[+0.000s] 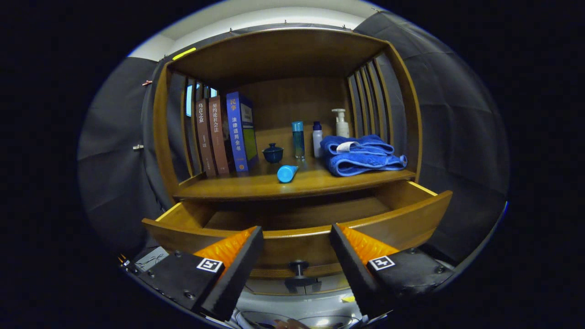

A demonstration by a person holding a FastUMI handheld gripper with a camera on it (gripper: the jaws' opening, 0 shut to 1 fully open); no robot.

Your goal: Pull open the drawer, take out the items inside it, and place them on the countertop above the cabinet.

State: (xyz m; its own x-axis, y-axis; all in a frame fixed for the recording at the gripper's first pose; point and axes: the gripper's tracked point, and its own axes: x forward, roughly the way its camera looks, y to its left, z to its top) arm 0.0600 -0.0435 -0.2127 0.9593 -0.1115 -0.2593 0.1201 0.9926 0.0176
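Observation:
The wooden drawer stands pulled out beneath the countertop; the part of its inside that shows is bare wood. Its dark knob sits on the front panel, low between my fingers. My gripper is open, fingers spread wide in front of the drawer's front edge with nothing between them. On the countertop lies a light blue tube on its side, near the front edge. Behind it stand a dark blue lidded cup, a teal bottle, a white bottle with a blue cap and a pump bottle.
Several upright books lean at the left of the countertop. A folded blue towel lies at the right. Slatted side walls and a wooden top enclose the shelf space. Black cloth surrounds the cabinet.

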